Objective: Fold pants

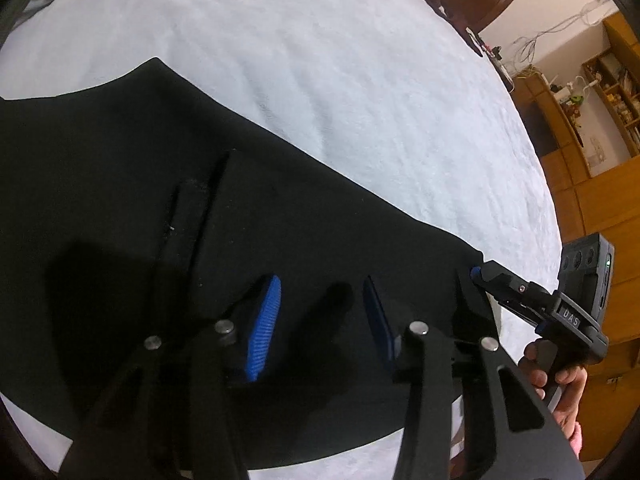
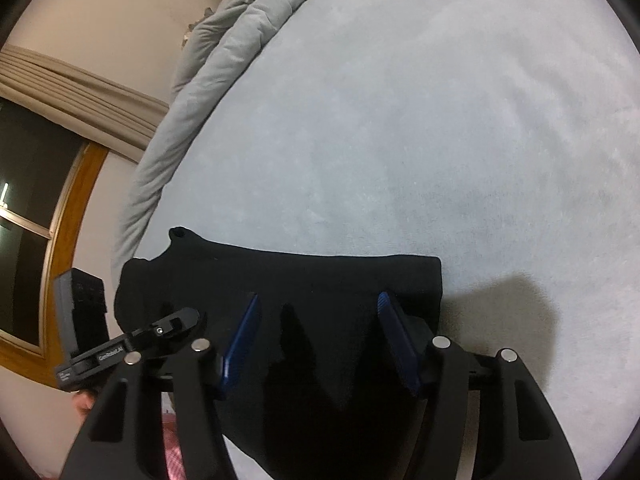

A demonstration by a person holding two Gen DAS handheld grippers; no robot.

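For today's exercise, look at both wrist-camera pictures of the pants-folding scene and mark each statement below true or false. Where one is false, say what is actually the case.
1. The pants are black. True.
2. The pants lie on a wooden floor. False: they lie on a pale bed cover.
3. The left gripper has its blue pads apart, with nothing pinched between them. True.
4. The right gripper is clamped shut on a sock. False: its jaws stand open above the pants, and no sock is in view.
5. A rumpled grey blanket lies along the far edge of the bed. True.
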